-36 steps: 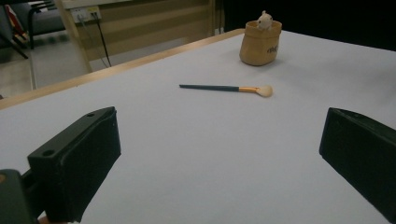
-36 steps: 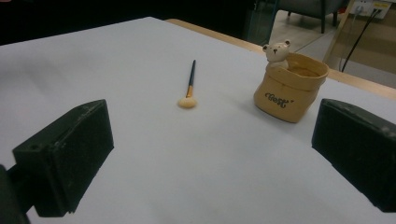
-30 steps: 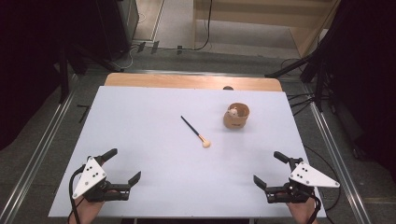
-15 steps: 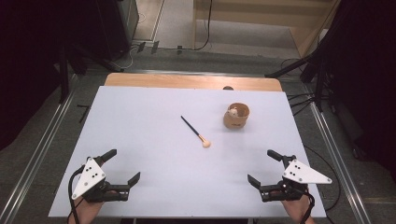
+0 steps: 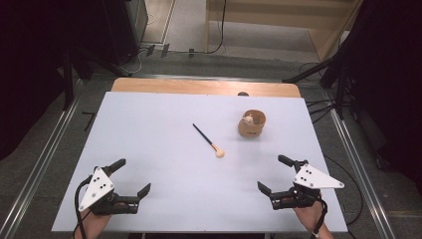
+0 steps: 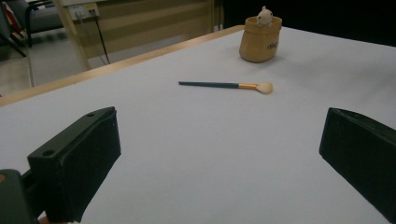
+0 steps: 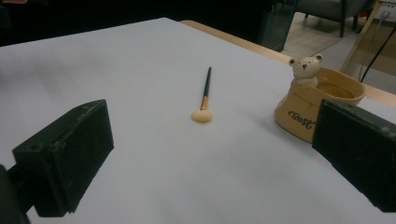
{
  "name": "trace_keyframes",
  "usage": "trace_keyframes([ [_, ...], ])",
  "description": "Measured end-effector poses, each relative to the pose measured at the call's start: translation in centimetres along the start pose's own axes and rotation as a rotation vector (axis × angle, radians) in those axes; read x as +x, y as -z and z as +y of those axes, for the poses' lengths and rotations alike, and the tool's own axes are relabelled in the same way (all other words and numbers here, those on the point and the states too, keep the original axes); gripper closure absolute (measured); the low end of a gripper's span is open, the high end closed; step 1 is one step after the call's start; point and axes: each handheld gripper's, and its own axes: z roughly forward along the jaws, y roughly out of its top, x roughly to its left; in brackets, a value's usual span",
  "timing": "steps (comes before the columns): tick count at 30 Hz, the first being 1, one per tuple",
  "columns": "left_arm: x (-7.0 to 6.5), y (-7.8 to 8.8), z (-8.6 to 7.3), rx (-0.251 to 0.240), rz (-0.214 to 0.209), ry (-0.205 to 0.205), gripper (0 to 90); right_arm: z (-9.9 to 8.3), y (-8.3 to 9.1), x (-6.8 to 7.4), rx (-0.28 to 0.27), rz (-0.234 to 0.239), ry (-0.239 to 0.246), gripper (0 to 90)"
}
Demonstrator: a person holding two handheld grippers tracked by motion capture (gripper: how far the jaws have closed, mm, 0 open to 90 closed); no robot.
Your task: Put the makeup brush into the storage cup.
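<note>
We count two grippers, one brush and one pot on the white table. Our left gripper sits near the front left corner with its jaws spread wide and nothing between them. Our right gripper sits near the front right corner, jaws equally wide and bare. The single makeup brush lies flat near the middle of the table, well apart from both grippers, its dark handle pointing toward the far side and its pale bristle head toward us. The one tan pot stands upright just to the right of the brush, not touching it. One small bear figure perches on the pot's rim. In the left gripper view the brush lies ahead between the jaws, with the pot beyond it.
</note>
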Motion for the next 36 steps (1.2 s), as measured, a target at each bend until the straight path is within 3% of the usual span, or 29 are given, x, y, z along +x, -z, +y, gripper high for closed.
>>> trace_keyframes([
  [36,-0.1,0.0,0.1,-0.002,-0.011,-0.016,0.0,2.1,-5.3,-0.8,0.005,0.027,0.014,0.0],
])
